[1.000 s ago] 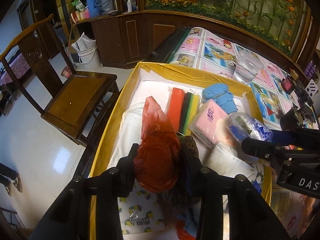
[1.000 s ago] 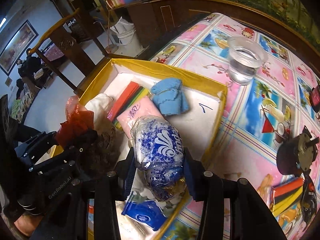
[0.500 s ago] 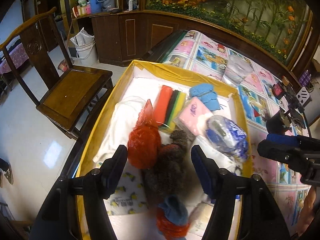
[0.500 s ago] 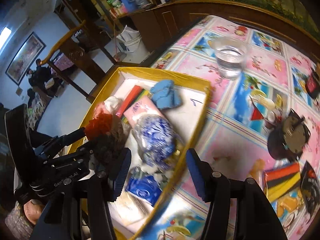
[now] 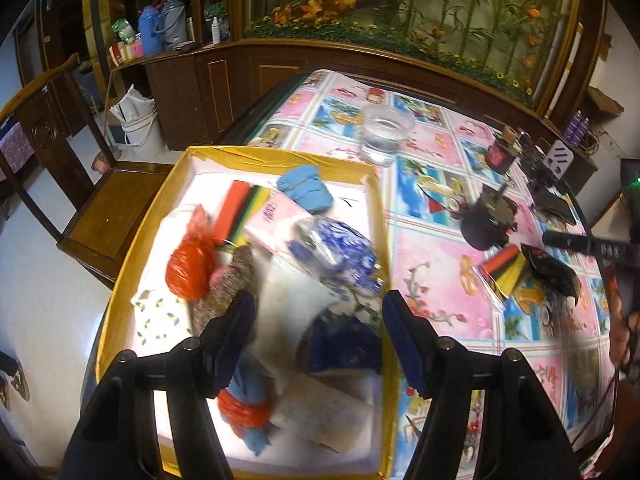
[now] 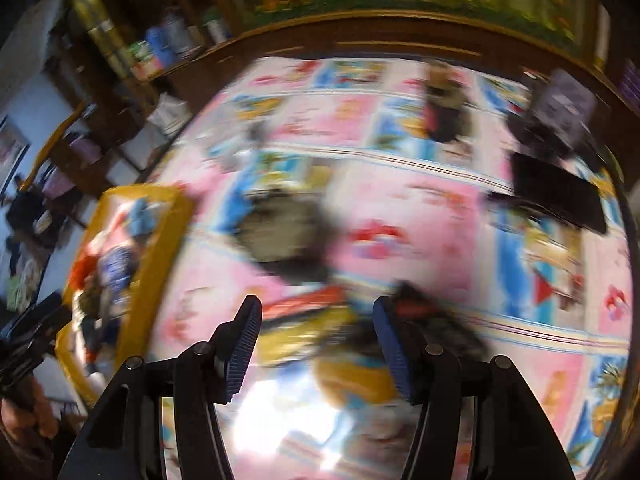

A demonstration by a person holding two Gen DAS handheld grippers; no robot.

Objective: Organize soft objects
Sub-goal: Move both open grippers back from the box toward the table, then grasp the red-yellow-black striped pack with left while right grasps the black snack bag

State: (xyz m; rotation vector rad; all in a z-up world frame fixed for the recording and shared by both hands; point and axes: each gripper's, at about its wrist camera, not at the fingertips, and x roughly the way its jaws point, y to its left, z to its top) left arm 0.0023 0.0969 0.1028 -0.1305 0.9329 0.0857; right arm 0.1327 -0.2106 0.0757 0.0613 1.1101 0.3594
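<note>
right wrist: striped sponges [image 6: 316,320] seemingly between jaws

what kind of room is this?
Most likely a home dining or living room: a table with a cartoon-print tablecloth, a carved wooden chair beside it, and a dark wood cabinet carrying thermos flasks under a large aquarium-like display.

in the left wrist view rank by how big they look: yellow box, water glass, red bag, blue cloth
1. yellow box, by far the largest.
2. red bag.
3. blue cloth and water glass look about alike; the glass sits farther from the camera, so their order is unsure.
</note>
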